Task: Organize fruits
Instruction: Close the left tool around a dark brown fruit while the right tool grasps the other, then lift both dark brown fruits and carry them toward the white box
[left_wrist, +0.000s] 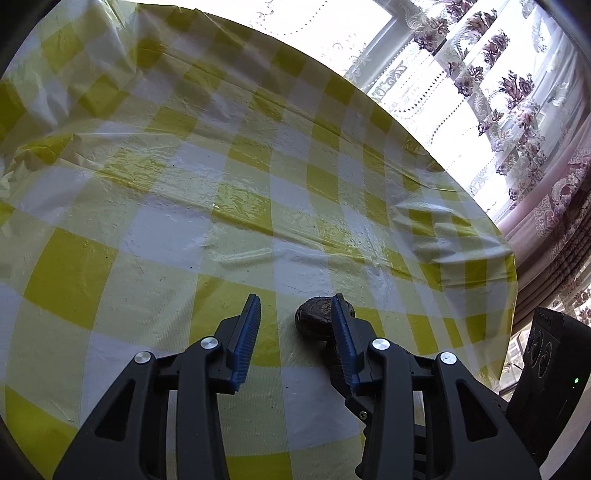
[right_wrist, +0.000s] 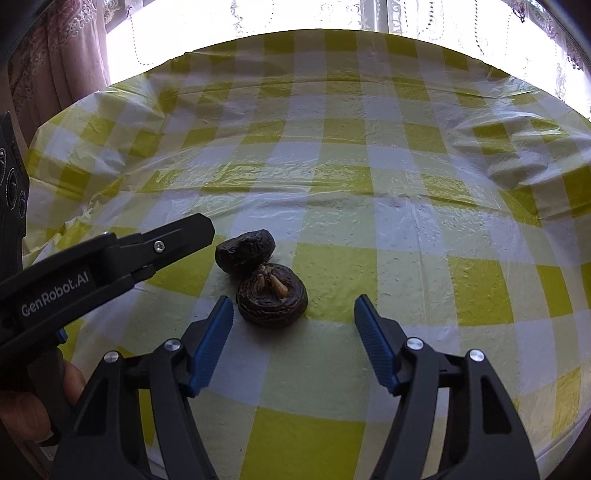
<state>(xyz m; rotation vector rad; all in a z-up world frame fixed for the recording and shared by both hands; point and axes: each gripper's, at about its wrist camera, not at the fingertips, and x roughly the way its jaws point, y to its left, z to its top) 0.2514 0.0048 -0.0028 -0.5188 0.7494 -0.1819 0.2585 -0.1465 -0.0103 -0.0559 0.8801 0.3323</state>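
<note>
Two dark brown, wrinkled fruits lie touching on the yellow-and-white checked tablecloth (right_wrist: 369, 206). The farther fruit (right_wrist: 245, 251) is oval. The nearer fruit (right_wrist: 271, 293) is round with pale sprouts on top. My right gripper (right_wrist: 293, 308) is open and empty, low over the cloth, with the round fruit just ahead between its blue pads. My left gripper (left_wrist: 295, 306) is open and empty; one fruit (left_wrist: 314, 319) lies against the inner side of its right finger, partly hidden. The left gripper also shows in the right wrist view (right_wrist: 155, 247), left of the oval fruit.
The round table's far edge (right_wrist: 332, 33) runs below a bright window with lace curtains (left_wrist: 480, 74). A black device (left_wrist: 550, 373) stands at the right of the left wrist view. The cloth has raised folds at the right (right_wrist: 517, 155).
</note>
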